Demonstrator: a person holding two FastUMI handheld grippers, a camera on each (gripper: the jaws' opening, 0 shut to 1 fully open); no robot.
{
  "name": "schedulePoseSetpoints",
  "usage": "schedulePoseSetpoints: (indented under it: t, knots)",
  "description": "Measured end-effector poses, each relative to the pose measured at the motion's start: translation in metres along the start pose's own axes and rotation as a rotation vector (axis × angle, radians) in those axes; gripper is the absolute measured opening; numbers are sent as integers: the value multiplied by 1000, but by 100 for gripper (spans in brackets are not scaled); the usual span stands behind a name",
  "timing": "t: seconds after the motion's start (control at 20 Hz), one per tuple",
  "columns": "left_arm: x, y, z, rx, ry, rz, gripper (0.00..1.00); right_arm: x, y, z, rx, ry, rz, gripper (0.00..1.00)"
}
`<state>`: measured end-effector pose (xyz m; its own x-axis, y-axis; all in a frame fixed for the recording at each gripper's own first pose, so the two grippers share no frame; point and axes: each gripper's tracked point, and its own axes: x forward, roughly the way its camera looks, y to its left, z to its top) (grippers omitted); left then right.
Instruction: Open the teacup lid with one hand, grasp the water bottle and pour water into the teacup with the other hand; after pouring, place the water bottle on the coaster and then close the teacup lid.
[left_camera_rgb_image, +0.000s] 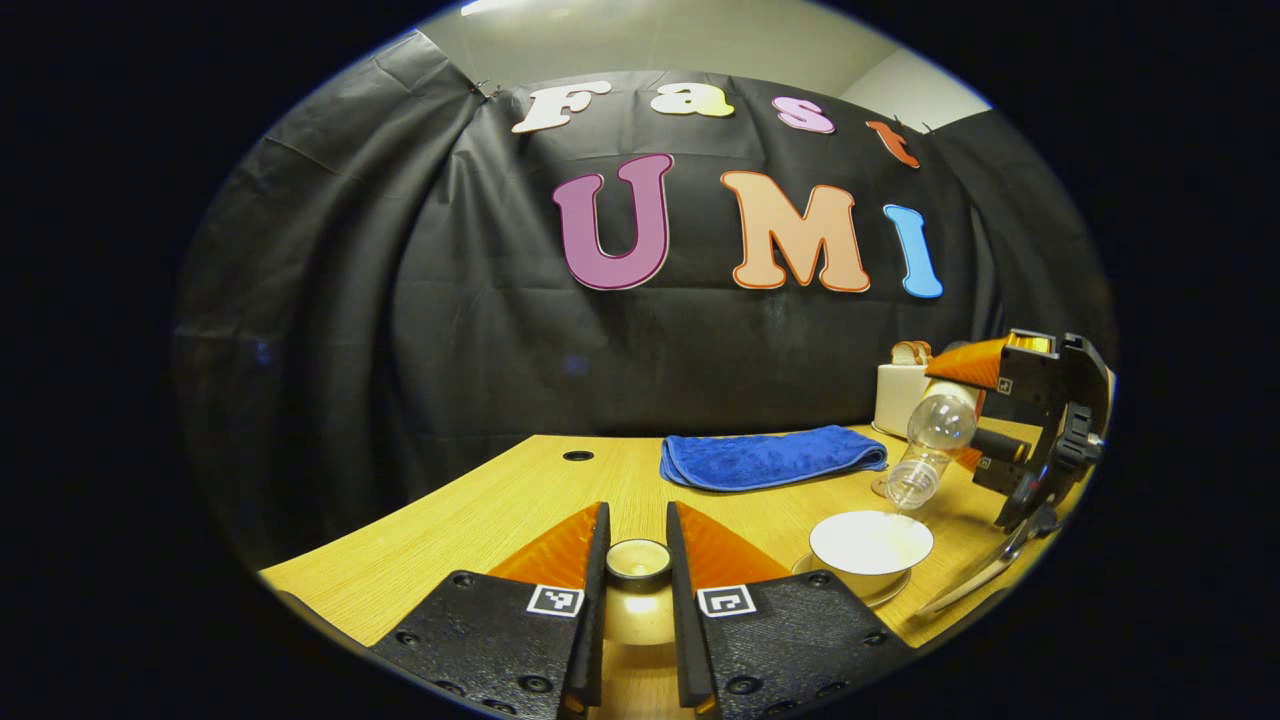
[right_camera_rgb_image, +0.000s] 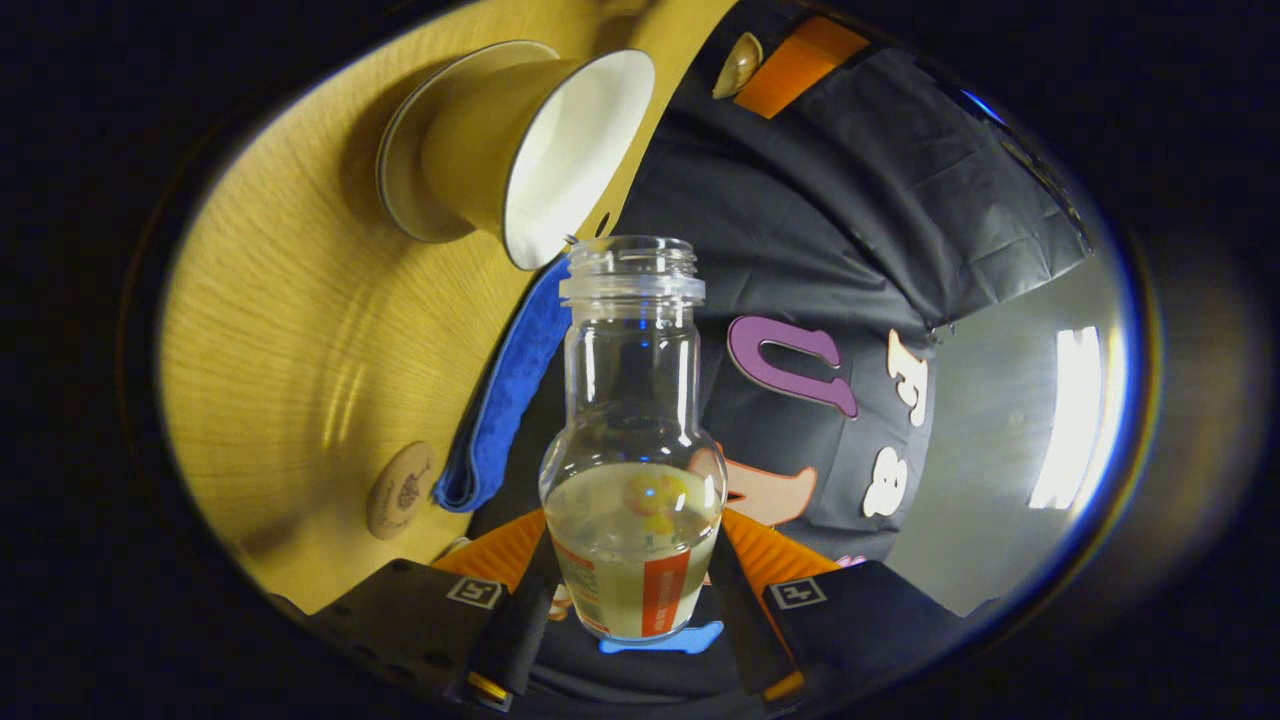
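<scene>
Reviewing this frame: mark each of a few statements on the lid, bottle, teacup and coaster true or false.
1. The left gripper is shut on the teacup lid. True.
2. The water bottle stands on the coaster. False: the right gripper holds it tilted toward the teacup.
3. The teacup is uncovered. True.
4. The bottle is capped. False: its mouth is open.
5. A red towel lies on the table. False: the towel is blue.
</scene>
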<state>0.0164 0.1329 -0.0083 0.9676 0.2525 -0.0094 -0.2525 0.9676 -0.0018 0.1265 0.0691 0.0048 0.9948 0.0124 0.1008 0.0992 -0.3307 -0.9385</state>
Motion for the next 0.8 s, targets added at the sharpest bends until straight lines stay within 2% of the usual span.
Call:
schedulePoseSetpoints:
  t: [0.25,0.3,0.55,0.8]
  knots:
    - [1,0,1,1,0,0,27,-18,41,9,379,46,186,78]
    - [1,0,1,1,0,0,27,-18,45,7,442,56,208,84]
    - [1,0,1,1,1,0,27,-29,43,-3,704,89,212,82]
    - [1,-1,2,1,1,0,27,-28,25,-21,1118,131,228,78]
